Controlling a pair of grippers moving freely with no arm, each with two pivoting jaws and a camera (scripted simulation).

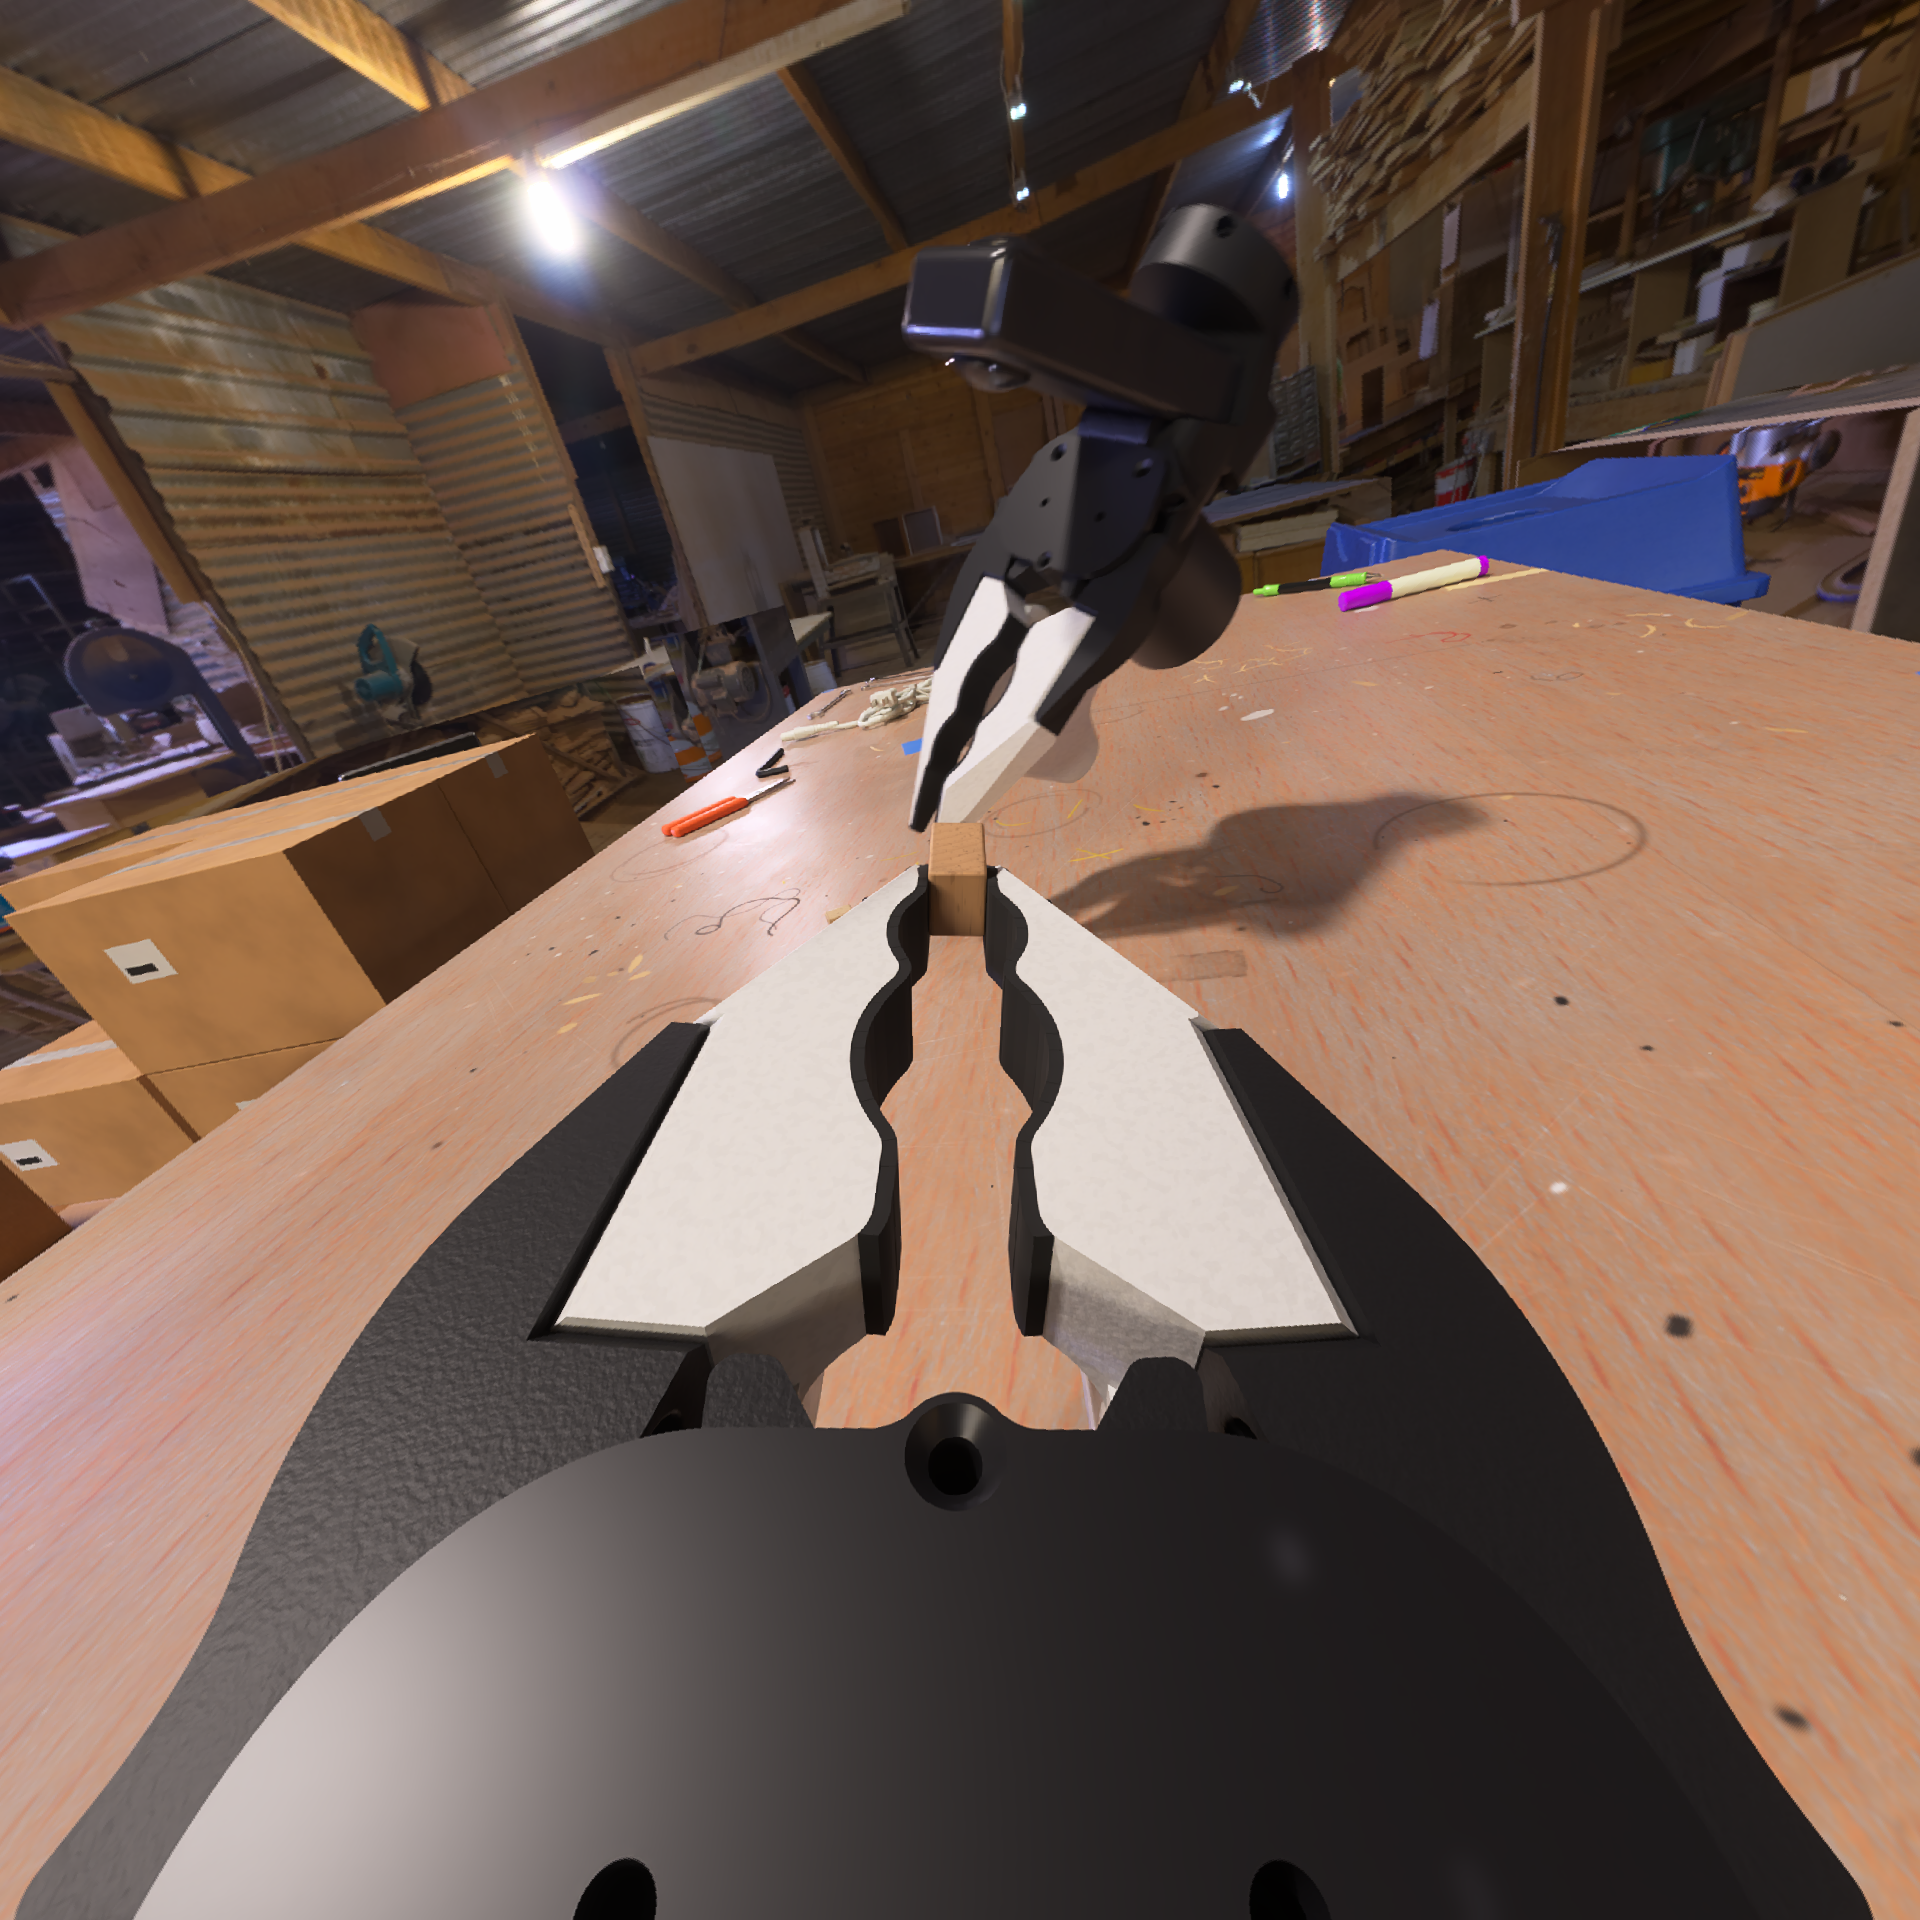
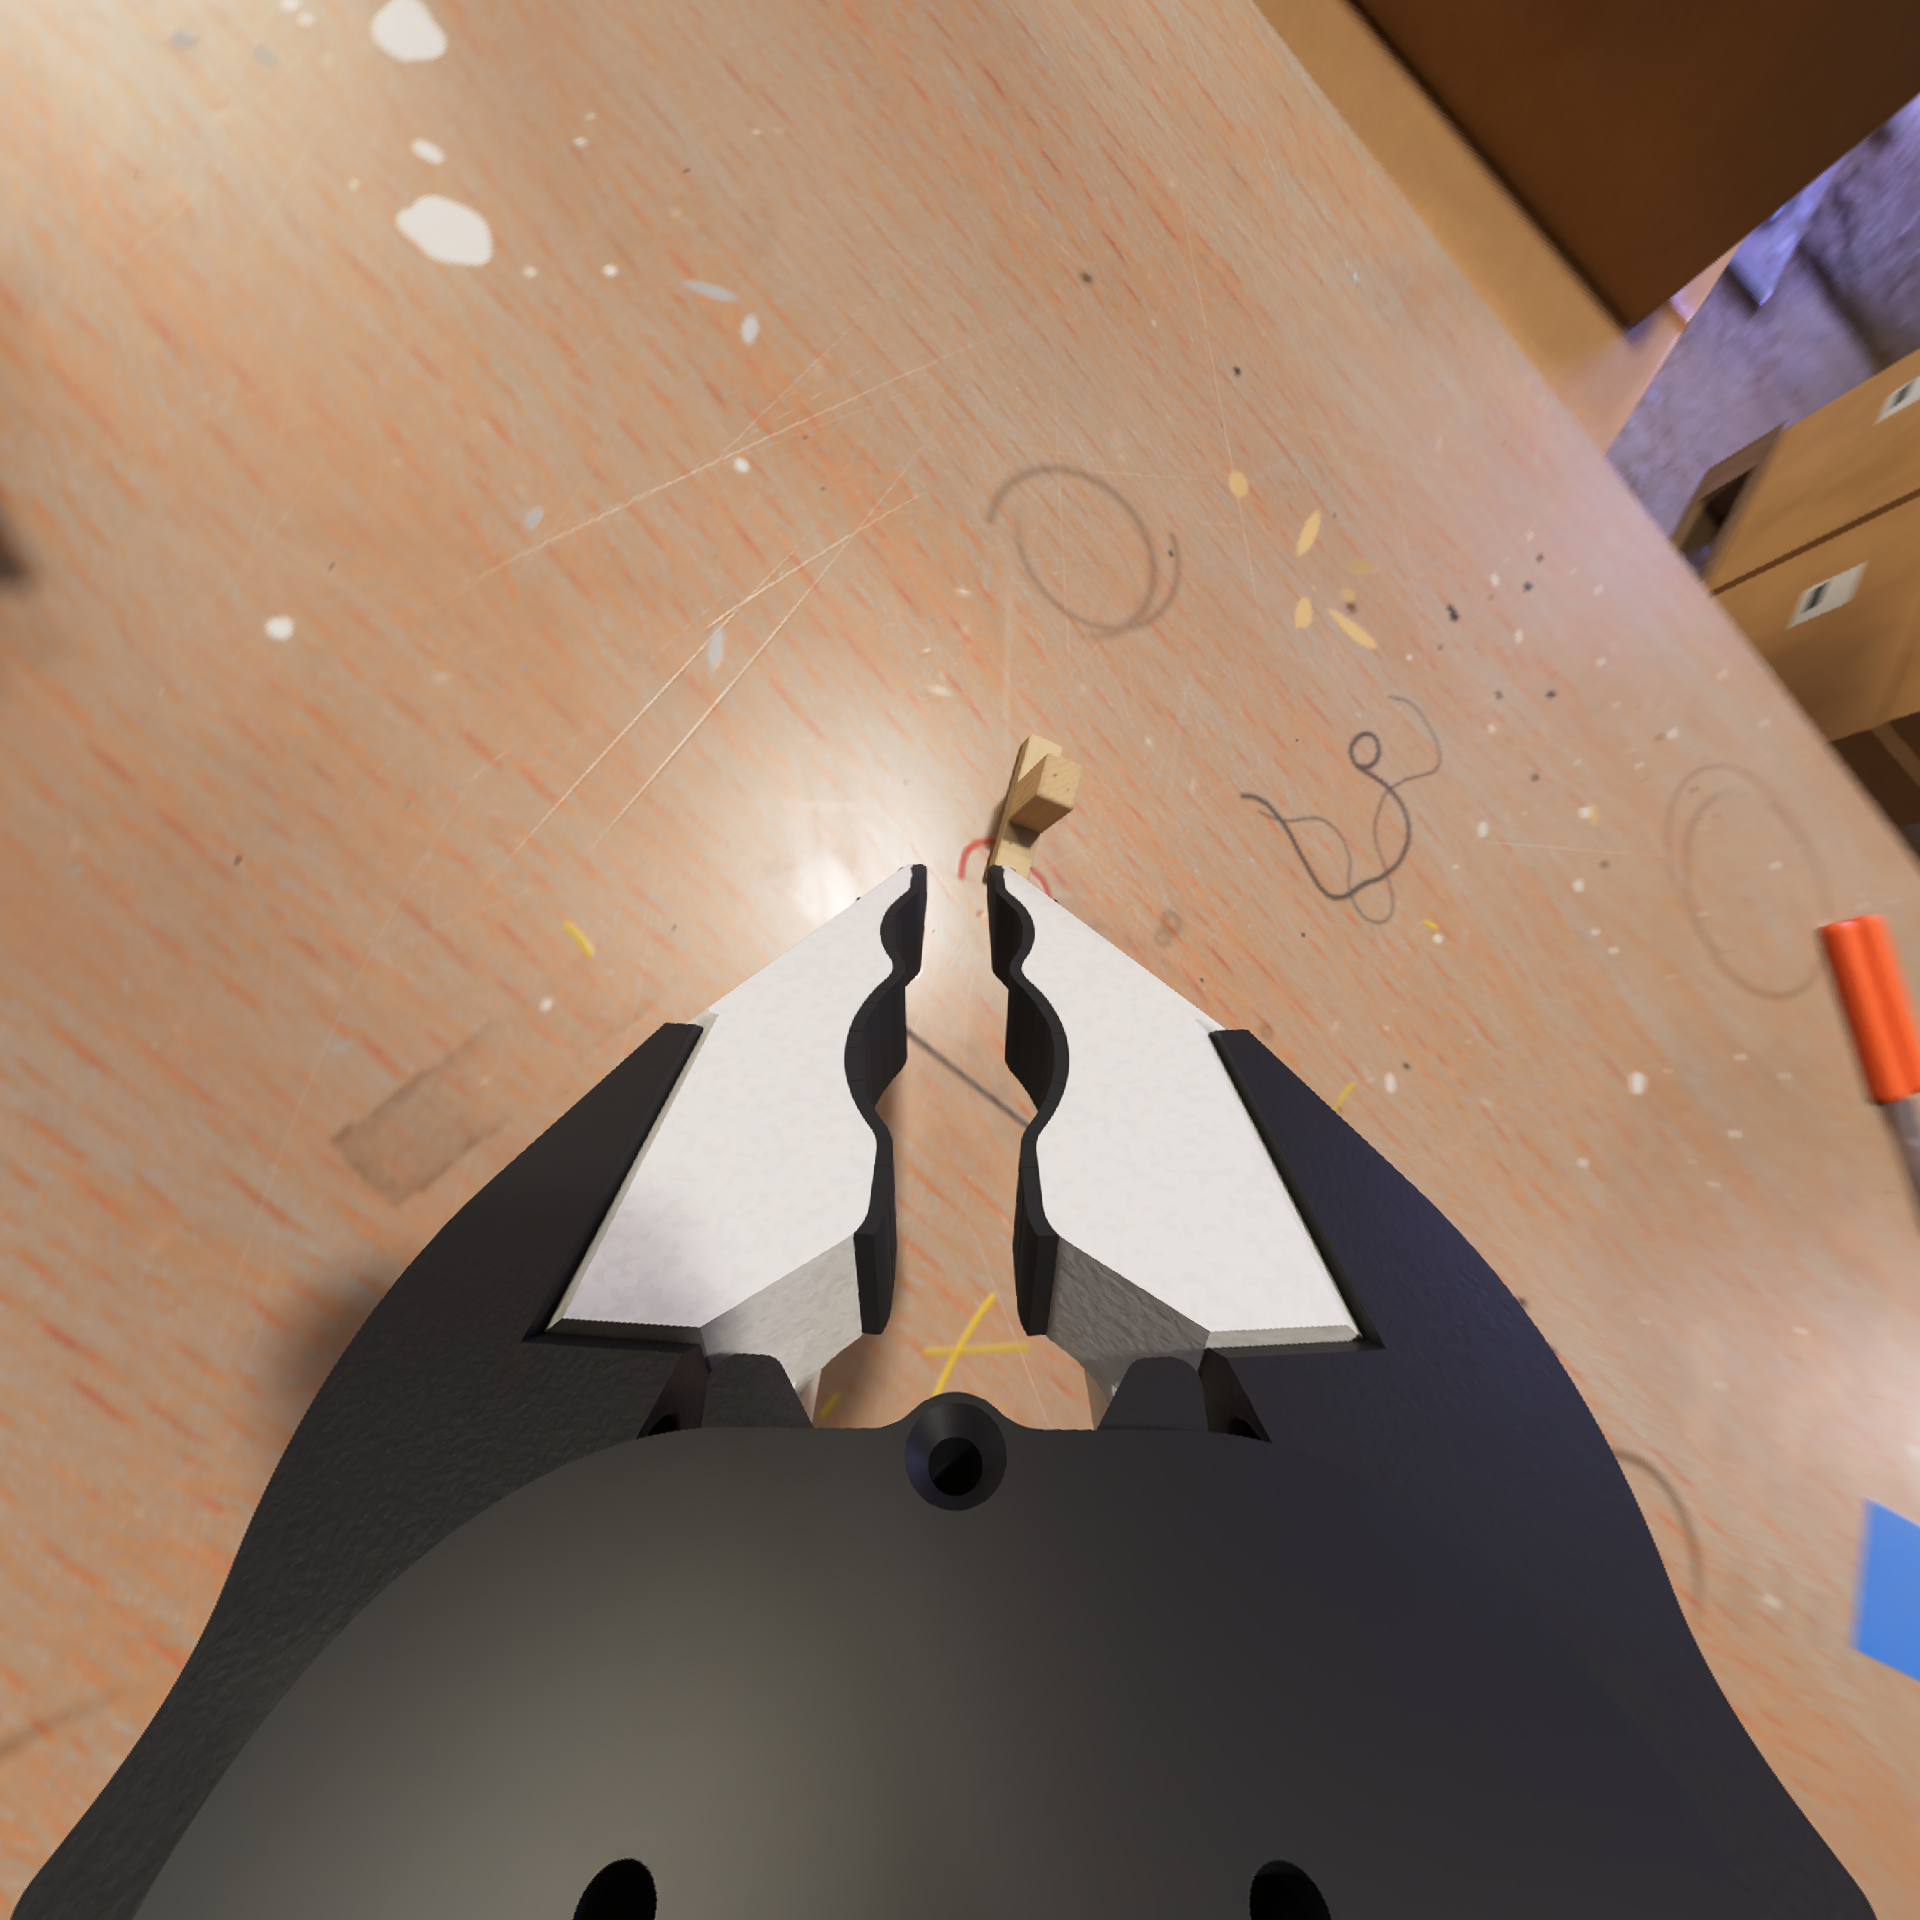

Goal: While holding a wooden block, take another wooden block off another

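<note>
Between my left claw tips sits a wooden block, pinched; its base is hidden. My right claw hovers slightly parted, empty, over the scuffed surface near stacked blocks.

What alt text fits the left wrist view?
The left tongs grip a small light wooden block above a scuffed plywood workbench. The right tongs hover just above it, nearly closed, holding nothing.

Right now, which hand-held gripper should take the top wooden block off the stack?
Right. The left hand-held gripper is clamped on a wooden block; the right hand-held gripper is empty, jaws apart, its tips just short of the stacked blocks.
</note>
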